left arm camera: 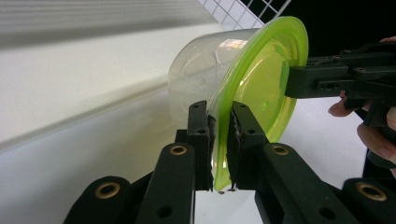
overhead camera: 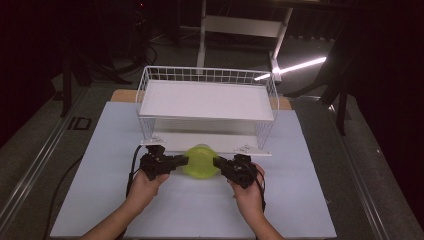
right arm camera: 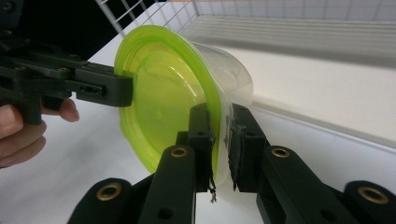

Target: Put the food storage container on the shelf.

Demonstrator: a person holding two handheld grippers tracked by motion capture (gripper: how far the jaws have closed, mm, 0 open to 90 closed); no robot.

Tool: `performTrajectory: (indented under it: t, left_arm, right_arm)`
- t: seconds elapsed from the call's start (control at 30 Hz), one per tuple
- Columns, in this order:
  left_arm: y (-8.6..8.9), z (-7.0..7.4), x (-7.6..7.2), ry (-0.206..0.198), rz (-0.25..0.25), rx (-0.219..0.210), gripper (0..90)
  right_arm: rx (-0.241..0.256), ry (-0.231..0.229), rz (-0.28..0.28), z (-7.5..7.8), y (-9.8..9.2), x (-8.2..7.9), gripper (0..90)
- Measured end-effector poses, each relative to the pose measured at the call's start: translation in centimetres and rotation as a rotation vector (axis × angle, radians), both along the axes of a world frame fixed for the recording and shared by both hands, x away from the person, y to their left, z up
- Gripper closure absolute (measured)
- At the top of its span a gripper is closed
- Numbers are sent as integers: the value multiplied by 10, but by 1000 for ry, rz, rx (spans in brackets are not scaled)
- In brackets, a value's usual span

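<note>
A clear round container (overhead camera: 200,161) with a lime-green lid (left arm camera: 261,88) is held tipped on its side just above the white table, at the mouth of the rack's lower shelf. My left gripper (overhead camera: 184,161) is shut on the lid's rim on the left side; up close its jaws (left arm camera: 220,116) pinch the green edge. My right gripper (overhead camera: 217,162) is shut on the opposite rim (right arm camera: 220,121). The clear body (right arm camera: 233,74) points toward the rack, and the lid (right arm camera: 159,102) faces the person. Each gripper view also shows the other gripper (left arm camera: 327,79) (right arm camera: 102,86) clamped on the far rim.
A white two-level wire rack (overhead camera: 207,100) stands at the back centre of the white table sheet (overhead camera: 200,215). Its lower shelf (overhead camera: 200,141) opens just behind the container, with bracket feet (overhead camera: 252,149) at each side. Dark floor and stand legs lie beyond.
</note>
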State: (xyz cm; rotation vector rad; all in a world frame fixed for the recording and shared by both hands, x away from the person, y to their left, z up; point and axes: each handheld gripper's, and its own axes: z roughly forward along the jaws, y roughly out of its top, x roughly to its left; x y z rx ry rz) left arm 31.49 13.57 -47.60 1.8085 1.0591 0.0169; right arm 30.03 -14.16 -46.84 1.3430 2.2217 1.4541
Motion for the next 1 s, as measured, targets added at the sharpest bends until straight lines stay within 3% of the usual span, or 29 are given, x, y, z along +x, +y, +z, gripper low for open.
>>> performTrajectory:
  t: [0.13, 0.23, 0.7, 1.0]
  left_arm:
    - [-6, -1, 7, -22, 14, 7, 816]
    - [-9, -4, 12, -35, 23, -13, 816]
    - [-15, -18, 37, -9, 90, 2, 814]
    - [-21, -20, 48, -15, 105, 12, 814]
  right_arm:
    - [6, 9, -25, -4, -4, 9, 802]
    - [6, 5, -33, -5, -5, 14, 801]
    - [-19, 24, -76, -17, -3, 43, 796]
    - [-33, 25, -83, -23, -5, 59, 783]
